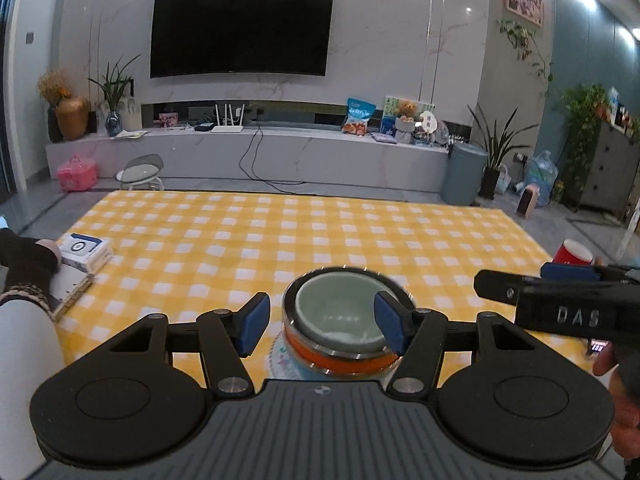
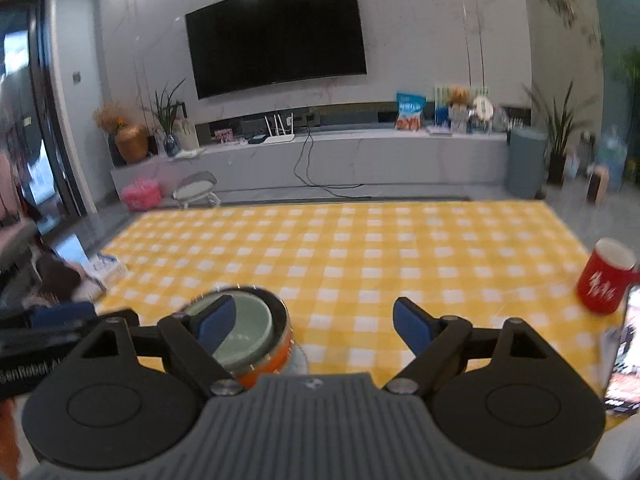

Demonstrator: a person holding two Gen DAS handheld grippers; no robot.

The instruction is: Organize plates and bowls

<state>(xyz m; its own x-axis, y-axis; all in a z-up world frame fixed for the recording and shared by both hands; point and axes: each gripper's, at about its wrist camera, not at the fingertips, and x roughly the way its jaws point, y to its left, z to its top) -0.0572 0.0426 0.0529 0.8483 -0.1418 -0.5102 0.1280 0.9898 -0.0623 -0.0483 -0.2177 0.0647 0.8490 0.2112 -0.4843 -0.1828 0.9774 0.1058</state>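
A pale green bowl (image 1: 336, 312) sits nested in an orange bowl (image 1: 340, 354) with a metal rim, and both stand on a small patterned plate (image 1: 280, 356) at the near edge of the table. My left gripper (image 1: 320, 322) is open just above this stack. Its right pad overlaps the green bowl's rim in the picture, and its left pad stands apart from the stack. My right gripper (image 2: 314, 324) is open with nothing between its fingers. In the right wrist view the green bowl (image 2: 252, 328) and orange bowl (image 2: 276, 356) lie behind its left finger.
A yellow checked tablecloth (image 1: 320, 232) covers the table. A red cup (image 2: 604, 284) stands at the right edge, with a phone (image 2: 624, 352) lying nearer. At the left edge are a white and blue box (image 1: 84, 252), a notebook, and a person's dark sleeve (image 1: 24, 268).
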